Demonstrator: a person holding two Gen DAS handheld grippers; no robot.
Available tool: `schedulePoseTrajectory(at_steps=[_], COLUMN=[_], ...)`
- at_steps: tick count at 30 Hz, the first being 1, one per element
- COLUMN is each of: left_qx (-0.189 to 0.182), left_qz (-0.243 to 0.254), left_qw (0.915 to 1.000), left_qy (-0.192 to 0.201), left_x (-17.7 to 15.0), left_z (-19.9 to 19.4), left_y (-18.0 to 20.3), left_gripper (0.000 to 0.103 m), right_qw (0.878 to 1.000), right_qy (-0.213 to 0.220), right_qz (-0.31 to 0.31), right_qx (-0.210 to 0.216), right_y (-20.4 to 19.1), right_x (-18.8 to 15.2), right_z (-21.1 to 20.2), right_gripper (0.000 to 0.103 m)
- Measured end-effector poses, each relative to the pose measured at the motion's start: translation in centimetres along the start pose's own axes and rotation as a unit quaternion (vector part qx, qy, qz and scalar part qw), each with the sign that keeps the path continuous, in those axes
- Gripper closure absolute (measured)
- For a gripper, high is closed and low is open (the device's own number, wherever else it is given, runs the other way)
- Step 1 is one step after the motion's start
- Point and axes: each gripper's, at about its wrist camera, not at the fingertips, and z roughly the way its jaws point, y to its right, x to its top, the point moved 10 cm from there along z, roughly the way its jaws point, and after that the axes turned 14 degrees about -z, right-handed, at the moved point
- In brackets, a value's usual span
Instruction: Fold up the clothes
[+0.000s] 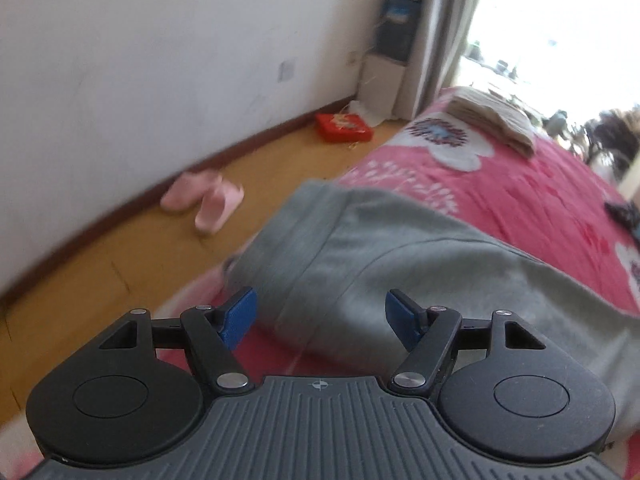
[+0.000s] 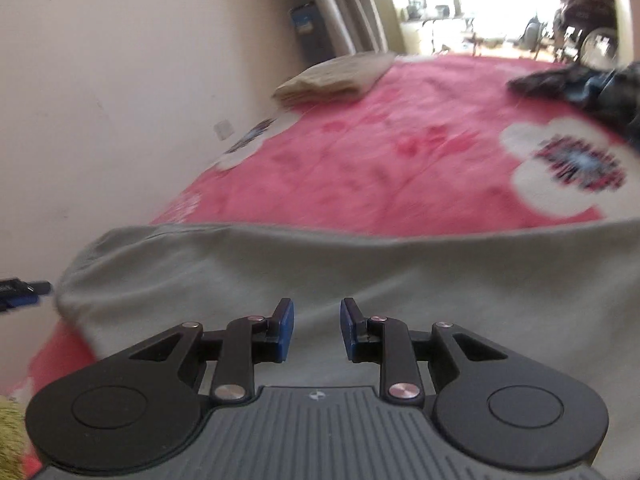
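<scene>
Room: cream plaster wall, yellow wooden floor, grey curtain beside a bright window.
Surface: pink fleece bedspread with white flower prints covers the bed.
Task garment: grey knit garment lies spread on the near part of the bedspread, one end reaching the bed's edge by the floor; from my right camera it fills the foreground.
My left gripper: jaws spread wide, blue pads apart over the grey cloth with nothing pinched between them.
My right gripper: jaws parted by a narrow gap, empty, poised over the garment; whether the tips touch the cloth I cannot tell.
Far end of bed: folded beige cloth sits near the wall-side corner; dark crumpled clothes lie to the right.
Floor: pair of pink slippers by the skirting; flat red packet further along.
</scene>
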Motion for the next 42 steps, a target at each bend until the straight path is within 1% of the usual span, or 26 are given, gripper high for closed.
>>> schedulePoseTrajectory(at_steps=[2, 4, 6, 8, 9, 10, 11, 12, 13, 15, 16, 20, 23, 24, 26, 28, 30, 32, 33, 37, 39, 42], left_qx=[-0.008, -0.013, -0.014, -0.017, -0.018, -0.019, -0.021, -0.023, -0.024, -0.029, -0.029, -0.031, -0.032, -0.036, -0.044, -0.059, -0.078, -0.096, -0.103, -0.111, -0.113, -0.109], left_qz=[-0.019, -0.031, -0.037, -0.044, -0.045, -0.046, -0.051, -0.058, -0.064, -0.079, -0.085, -0.097, -0.105, -0.105, -0.104, -0.107, -0.121, -0.143, -0.157, -0.212, -0.236, -0.248], left_qw=[0.9997, 0.9992, 0.9988, 0.9982, 0.9981, 0.998, 0.9977, 0.9972, 0.9967, 0.9953, 0.9947, 0.9932, 0.992, 0.9919, 0.9917, 0.9907, 0.9877, 0.9832, 0.9803, 0.9696, 0.9641, 0.9613], left_qy=[-0.012, -0.022, -0.029, -0.038, -0.038, -0.038, -0.039, -0.041, -0.043, -0.049, -0.051, -0.057, -0.063, -0.063, -0.062, -0.061, -0.061, -0.061, -0.061, -0.052, -0.049, -0.048], left_x=[-0.8, -1.5, -2.1, -2.3, -2.3, -2.3, -2.3, -2.4, -2.4, -2.6, -2.7, -3.1, -3.5, -3.5, -3.5, -3.3, -2.8, -2.2, -2.0, -1.0, -0.5, -0.1], left_z=[0.1, 0.2, 0.4, 0.7, 0.9, 1.0, 1.1, 1.2, 1.3, 1.4, 1.5, 1.3, 1.1, 1.0, 0.9, 0.9, 1.2, 1.6, 1.9, 3.2, 4.1, 5.5], left_y=[-0.7, -1.2, -1.5, -1.7, -1.8, -1.9, -2.0, -2.2, -2.4, -2.8, -3.0, -3.6, -4.0, -4.0, -4.1, -4.0, -3.8, -4.0, -4.2, -5.1, -5.5, -5.7], left_gripper=[0.032, 0.032, 0.032, 0.032, 0.032, 0.032, 0.032, 0.032, 0.032, 0.032, 0.032, 0.032, 0.029, 0.027, 0.024, 0.019, 0.016, 0.013, 0.012, 0.012, 0.012, 0.015], right_qw=[1.0, 0.999, 0.994, 0.985, 0.979, 0.976, 0.975, 0.975, 0.979, 0.989, 0.993, 0.993, 0.993, 0.994, 0.994, 0.995, 0.997, 0.999, 0.999, 1.0, 1.0, 0.999], right_qy=[0.004, -0.025, -0.059, -0.065, -0.066, -0.061, -0.052, -0.044, -0.034, -0.023, -0.025, -0.047, -0.053, -0.045, -0.031, -0.02, -0.003, 0.011, 0.013, 0.002, -0.007, -0.02], right_qz=[0.011, -0.009, -0.032, -0.017, -0.007, 0.023, 0.048, 0.056, 0.047, 0.016, -0.006, -0.078, -0.057, -0.042, -0.007, 0.023, 0.023, 0.018, 0.014, 0.01, 0.004, -0.003], right_qx=[0.015, -0.034, -0.09, -0.16, -0.195, -0.208, -0.21, -0.209, -0.198, -0.143, -0.115, -0.07, -0.089, -0.091, -0.1, -0.099, -0.075, -0.048, -0.034, 0.011, 0.022, 0.036], right_y=[-1.1, -0.1, 1.2, 4.8, 6.7, 8.1, 8.8, 8.7, 7.7, 4.4, 2.6, -1.1, 0.5, 1.1, 2.0, 2.2, 0.9, -1.0, -2.1, -5.8, -7.2, -8.7], right_x=[-0.4, -2.1, -3.8, -4.1, -4.3, -4.0, -3.5, -2.9, -2.2, -0.9, -0.4, 1.8, 3.8, 4.4, 5.5, 6.2, 5.9, 5.3, 4.8, 2.7, 1.8, 0.8], right_z=[-0.1, 0.5, 1.0, 0.1, -0.5, -1.2, -1.9, -2.2, -2.2, -0.6, 0.6, 7.9, 12.3, 12.8, 12.7, 12.3, 11.1, 9.9, 9.4, 8.1, 7.9, 7.9], right_gripper=[0.075, 0.076, 0.076, 0.078, 0.08, 0.08, 0.079, 0.076, 0.076, 0.076, 0.076, 0.077, 0.077, 0.077, 0.075, 0.073, 0.073, 0.071, 0.068, 0.068, 0.068, 0.068])
